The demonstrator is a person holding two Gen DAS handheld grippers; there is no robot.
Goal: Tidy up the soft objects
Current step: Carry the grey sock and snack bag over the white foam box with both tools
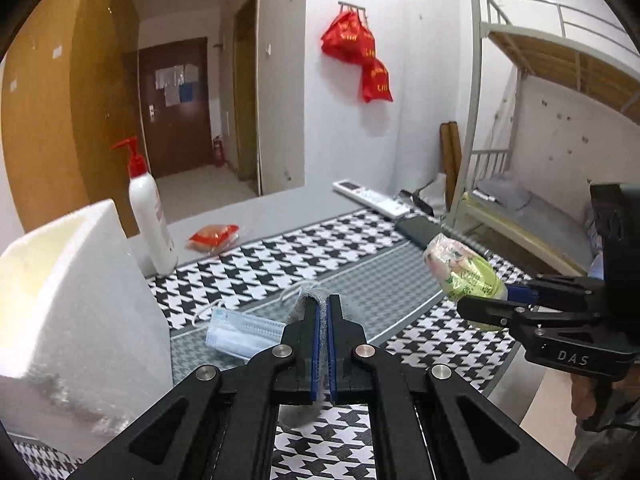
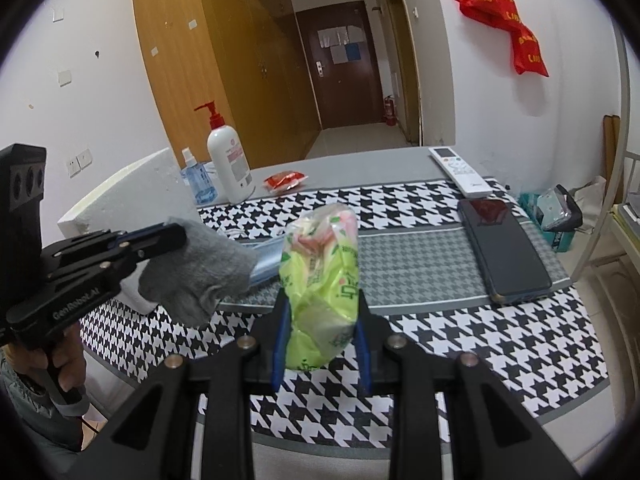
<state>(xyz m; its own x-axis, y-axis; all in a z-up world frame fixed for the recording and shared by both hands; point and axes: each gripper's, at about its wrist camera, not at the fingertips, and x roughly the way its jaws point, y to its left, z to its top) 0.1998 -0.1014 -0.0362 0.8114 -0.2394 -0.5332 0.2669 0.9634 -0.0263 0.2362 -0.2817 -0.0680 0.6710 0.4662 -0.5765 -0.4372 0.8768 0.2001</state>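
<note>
My left gripper (image 1: 323, 304) is shut on a grey sock (image 2: 204, 272), which hangs from it above the table; a bit of the sock (image 1: 310, 300) shows at its tips. My right gripper (image 2: 322, 300) is shut on a green tissue pack (image 2: 320, 280) and holds it above the table; the pack also shows in the left wrist view (image 1: 464, 272) at the right gripper (image 1: 486, 300). A blue face mask (image 1: 240, 334) lies on the houndstooth cloth (image 1: 360, 248) just beyond the left gripper. A white foam box (image 1: 72, 300) stands at the left.
A pump bottle (image 2: 230, 160), a blue spray bottle (image 2: 198, 182), a red packet (image 2: 286, 180), a white remote (image 2: 460, 170) and a dark phone (image 2: 504, 248) sit on the table. A bunk bed (image 1: 540, 120) stands to the right.
</note>
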